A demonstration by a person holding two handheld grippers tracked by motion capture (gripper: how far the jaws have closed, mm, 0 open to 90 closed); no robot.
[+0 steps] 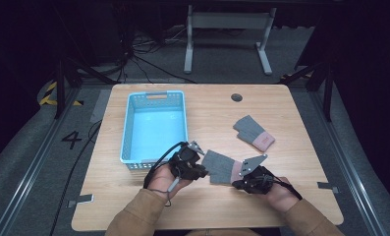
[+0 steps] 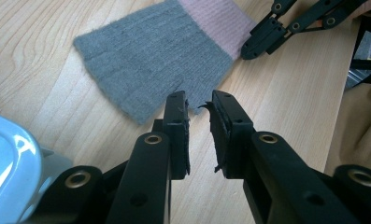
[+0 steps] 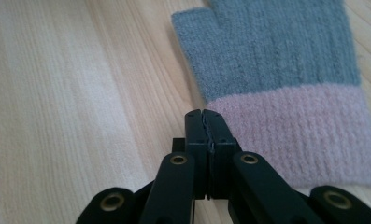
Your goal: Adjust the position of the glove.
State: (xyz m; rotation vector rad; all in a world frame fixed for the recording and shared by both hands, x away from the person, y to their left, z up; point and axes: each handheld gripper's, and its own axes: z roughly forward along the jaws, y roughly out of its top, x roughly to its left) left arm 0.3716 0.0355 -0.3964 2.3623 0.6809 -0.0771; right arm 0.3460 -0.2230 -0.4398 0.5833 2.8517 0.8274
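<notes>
Left tongs (image 2: 199,109) stood slightly parted, empty, tips at the near glove's (image 1: 222,166) grey edge. Right tongs (image 3: 205,116) were closed, empty, beside its pink cuff. 2nd glove (image 1: 253,132) lay apart; basket (image 1: 128,129) on table (image 1: 291,108).

Pretty sure I'm in some lab or test studio here: my wooden table (image 1: 281,105) sits on grey carpet between metal floor rails (image 1: 33,164), there's hazard tape (image 1: 48,93) and a big "4" (image 1: 71,139) marked on the floor, loose cables (image 1: 133,51), dark surroundings, another desk's legs (image 1: 227,42) behind
</notes>
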